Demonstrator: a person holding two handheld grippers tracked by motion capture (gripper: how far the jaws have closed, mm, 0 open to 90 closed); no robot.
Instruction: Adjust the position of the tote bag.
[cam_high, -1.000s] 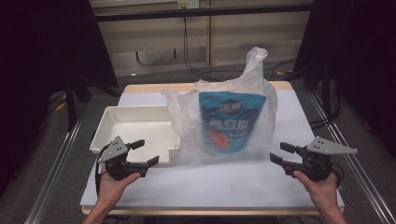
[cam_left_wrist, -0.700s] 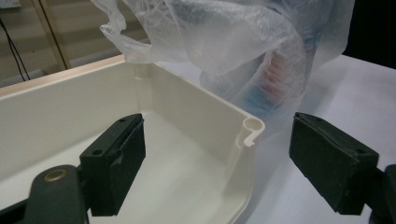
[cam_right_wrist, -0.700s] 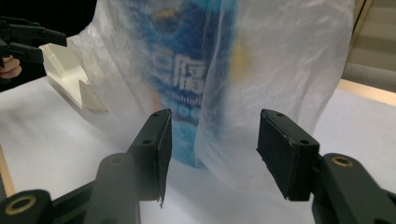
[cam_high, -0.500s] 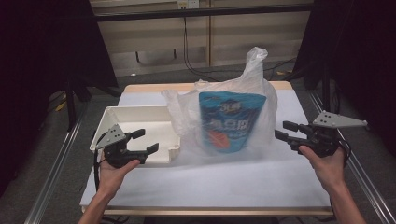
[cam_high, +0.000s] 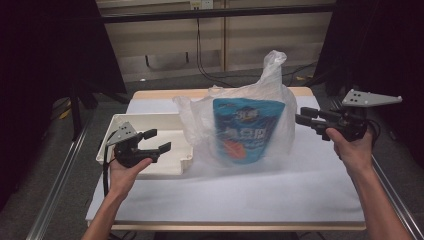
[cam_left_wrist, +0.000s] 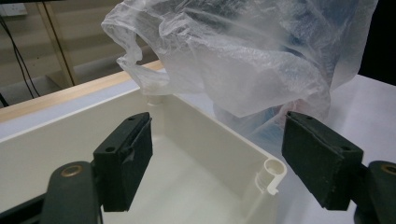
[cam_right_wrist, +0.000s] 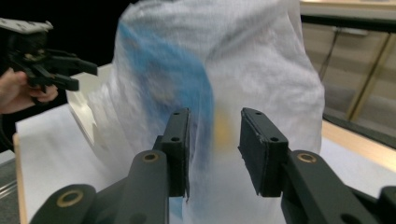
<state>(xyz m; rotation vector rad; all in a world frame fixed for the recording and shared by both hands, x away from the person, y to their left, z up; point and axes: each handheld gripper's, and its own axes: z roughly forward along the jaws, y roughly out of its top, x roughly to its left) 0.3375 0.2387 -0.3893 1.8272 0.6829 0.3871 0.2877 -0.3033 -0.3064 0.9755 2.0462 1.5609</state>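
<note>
— Where do things stand, from where you are?

— Early, I'd say. The thin plastic bag (cam_high: 272, 100) is upright in the middle of the table (cam_high: 240, 195), with the blue pouch (cam_high: 247, 130) inside it. Nothing has been taken out.

— And the white tray (cam_high: 145, 125)?

— Just beside the bag on its left, with nothing in it as far as I can see. My guess is the pouch ends up there, but that's only a guess.

— What are the hands doing?

— The left tool (cam_high: 152, 142) hovers over the tray's near edge, jaws apart and gripping nothing; they've just narrowed a little. In the left gripper view the bag's loose handle hangs beyond them, untouched.

— The right one?

— The right tool (cam_high: 302, 116) is raised at the bag's right side, pointing at it. Its jaws have just been closing, but there's a clear gap between them and nothing in it; the bag sits behind them in the right gripper view.

— So what's left?

— Practically everything: taking hold of the bag, opening it, getting the pouch out.
</note>
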